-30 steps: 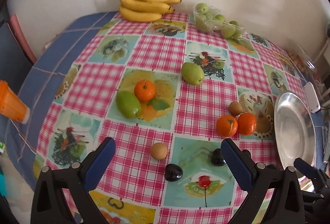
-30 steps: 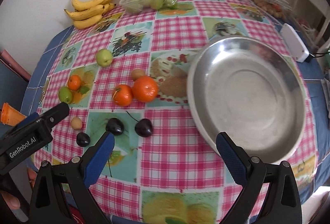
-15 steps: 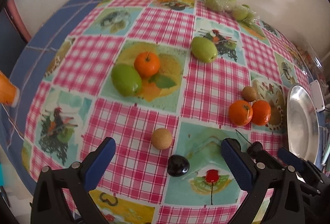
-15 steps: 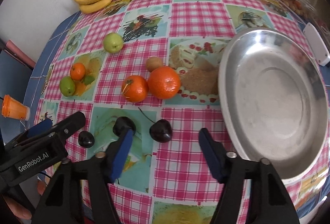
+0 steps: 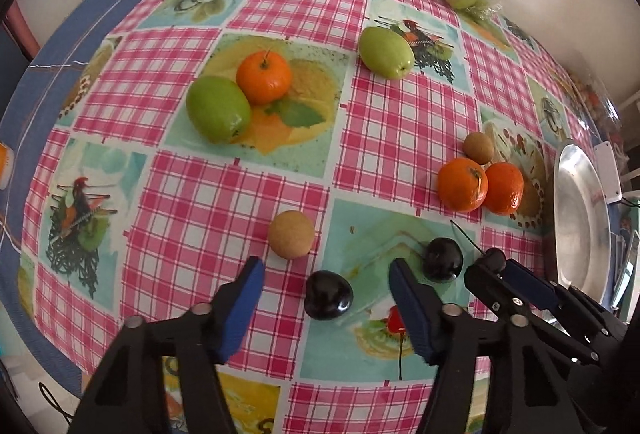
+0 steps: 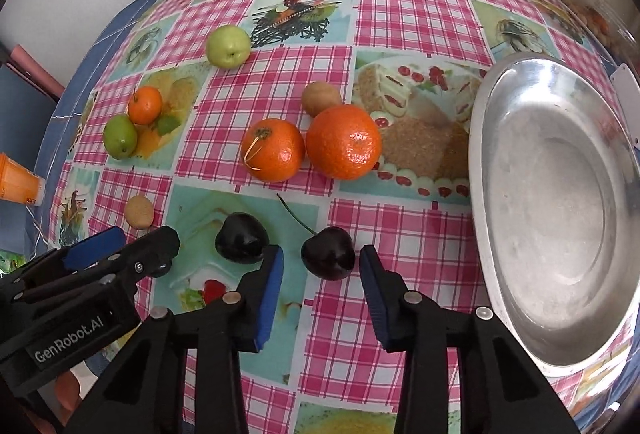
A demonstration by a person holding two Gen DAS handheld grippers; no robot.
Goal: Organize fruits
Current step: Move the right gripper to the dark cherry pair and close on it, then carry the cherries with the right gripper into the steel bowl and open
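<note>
While both point steeply down near the checked tablecloth's [image 6: 400,14] near edge, left gripper [image 5: 324,288] and right gripper [image 6: 320,266], jaws closing, each straddle an untouched dark cherry [image 5: 329,295] [image 6: 328,253]; left one's stem hidden.

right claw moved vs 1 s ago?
Yes. The right claw came down and left, off the steel dish, its jaws closing around the stemmed cherry, not yet touching.

— What do the claws look like?
— The left claw [image 5: 326,276] and right claw [image 6: 320,266]: black frames, blue pads, silver rivets.
— Markings?
— "GenRobot.AI" in white on the left body.
</note>
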